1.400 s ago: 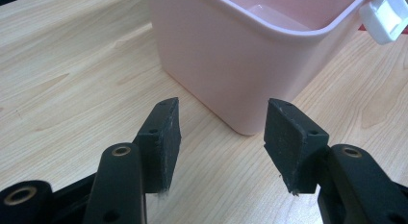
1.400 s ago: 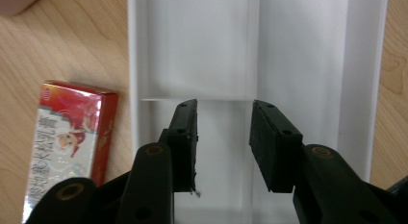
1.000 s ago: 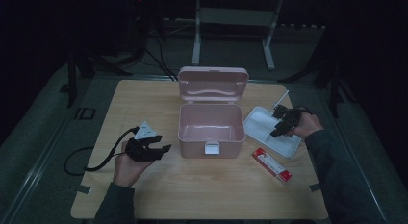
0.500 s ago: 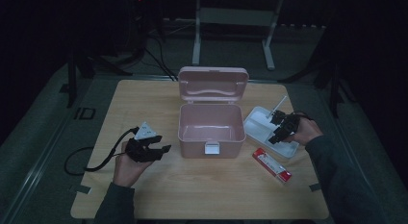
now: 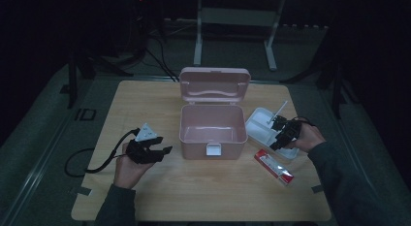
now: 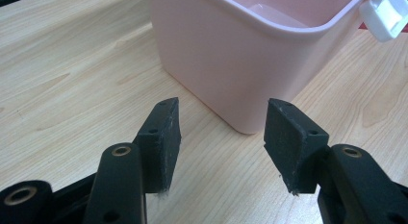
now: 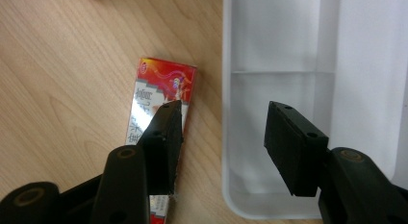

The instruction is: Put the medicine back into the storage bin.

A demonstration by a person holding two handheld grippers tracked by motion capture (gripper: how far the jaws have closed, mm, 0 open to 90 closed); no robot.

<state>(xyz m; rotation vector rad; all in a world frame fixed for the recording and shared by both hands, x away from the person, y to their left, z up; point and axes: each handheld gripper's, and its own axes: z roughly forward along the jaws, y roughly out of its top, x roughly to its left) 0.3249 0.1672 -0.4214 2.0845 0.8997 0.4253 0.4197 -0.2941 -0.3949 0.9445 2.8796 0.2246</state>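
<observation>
Both grippers stood spread and empty. Right gripper [image 7: 219, 137], jaws just opening, straddled the rim of the white plastic tray [image 7: 308, 56] beside the red-and-white flat packet [image 7: 161, 96], probably lining up a grasp. Left gripper [image 6: 219, 137] waited near the open pink plastic box [image 6: 250, 56].

Dark grey long sleeves [image 5: 339, 182] on both forearms. Left black two-jaw handheld gripper [image 5: 157, 151] — grey three-cornered plate [image 5: 148, 133] on top, black cable [image 5: 92, 160] looping off its rear. Right black two-jaw handheld gripper [image 5: 277, 134] — black cable too. Jaws matte black: flat rectangular pads [image 6: 163, 137] with small holes, rounded links with brass-ringed screw holes [image 6: 121, 150].
</observation>
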